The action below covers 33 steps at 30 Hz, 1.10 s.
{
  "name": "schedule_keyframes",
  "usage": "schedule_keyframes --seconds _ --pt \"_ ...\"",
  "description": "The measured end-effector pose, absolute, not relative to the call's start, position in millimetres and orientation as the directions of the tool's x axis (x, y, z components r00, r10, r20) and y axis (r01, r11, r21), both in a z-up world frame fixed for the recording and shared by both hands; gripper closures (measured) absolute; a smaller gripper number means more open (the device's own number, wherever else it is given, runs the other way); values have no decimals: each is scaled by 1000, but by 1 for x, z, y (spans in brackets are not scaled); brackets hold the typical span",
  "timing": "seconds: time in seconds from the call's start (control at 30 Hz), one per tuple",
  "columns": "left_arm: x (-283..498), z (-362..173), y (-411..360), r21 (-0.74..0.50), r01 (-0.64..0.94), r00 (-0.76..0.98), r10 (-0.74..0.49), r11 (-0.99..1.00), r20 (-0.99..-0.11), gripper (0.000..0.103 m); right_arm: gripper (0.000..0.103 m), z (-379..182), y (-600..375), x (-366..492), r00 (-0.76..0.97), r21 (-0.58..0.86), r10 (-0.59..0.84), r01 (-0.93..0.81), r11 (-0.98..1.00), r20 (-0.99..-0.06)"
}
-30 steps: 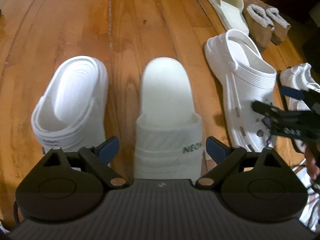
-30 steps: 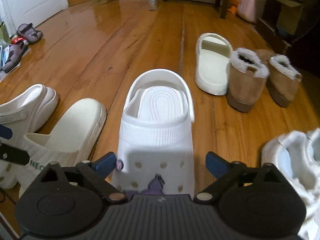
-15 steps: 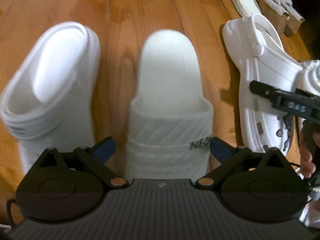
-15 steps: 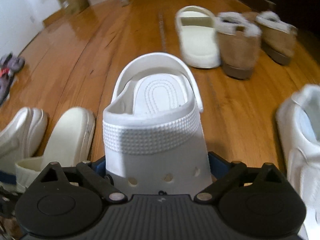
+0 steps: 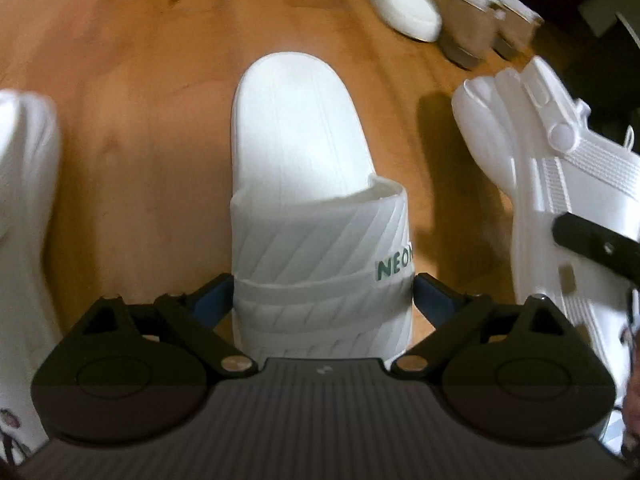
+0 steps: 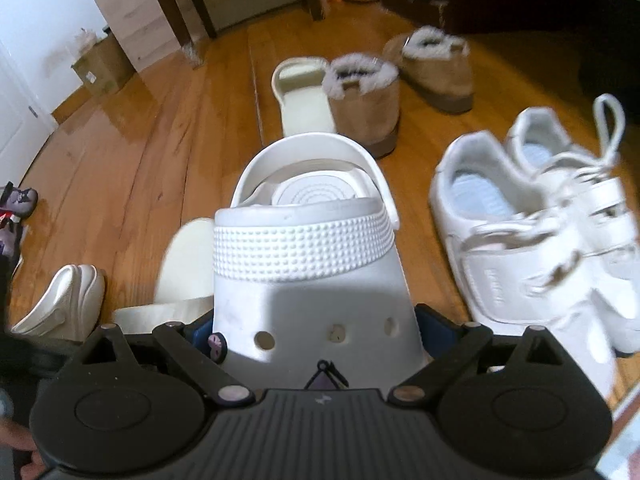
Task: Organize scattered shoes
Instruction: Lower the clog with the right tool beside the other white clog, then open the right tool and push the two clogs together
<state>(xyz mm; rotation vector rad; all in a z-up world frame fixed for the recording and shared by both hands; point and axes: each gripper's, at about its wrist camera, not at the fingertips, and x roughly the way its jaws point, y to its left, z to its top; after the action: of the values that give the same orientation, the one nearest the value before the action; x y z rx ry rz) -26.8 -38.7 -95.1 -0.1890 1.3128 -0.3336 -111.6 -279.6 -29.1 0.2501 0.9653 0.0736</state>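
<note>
Left claw [image 5: 323,294] closing round white ribbed NEON slide sandal [image 5: 316,216], squeeze strap evenly; right claw [image 6: 316,330] grips white perforated clog [image 6: 312,268].

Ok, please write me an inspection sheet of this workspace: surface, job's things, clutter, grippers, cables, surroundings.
Surface: glossy wooden plank floor.
Job's things: white ribbed NEON slide sandal; white perforated foam clog; white lace-up sneakers; tan fur-lined boots; cream slide.
Clutter: cardboard box.
Grippers: left gripper closing around the sandal, pads not yet pressing; right gripper shut on the clog.
Cables: nothing seen.
Surroundings: dark wooden table legs.
</note>
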Motion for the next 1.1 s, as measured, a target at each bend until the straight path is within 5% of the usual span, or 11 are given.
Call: schedule_keyframes --seconds 0.2,0.57,0.87,1.1 --pt "-43 -49 3 -308 71 244 -316 949 -917 9 7 -4 -247 -126 572 271 250 -50 961 -781" --pt "-65 40 105 167 -140 477 214 976 -852 4 7 -18 -120 -103 458 416 486 -250 874 -744" --pt "-69 46 122 102 -114 504 146 988 -851 4 6 -65 -26 -106 437 125 257 -309 943 -862" --pt "-76 34 139 38 -143 486 103 989 -868 4 5 -70 -64 -136 414 352 405 -201 914 -815"
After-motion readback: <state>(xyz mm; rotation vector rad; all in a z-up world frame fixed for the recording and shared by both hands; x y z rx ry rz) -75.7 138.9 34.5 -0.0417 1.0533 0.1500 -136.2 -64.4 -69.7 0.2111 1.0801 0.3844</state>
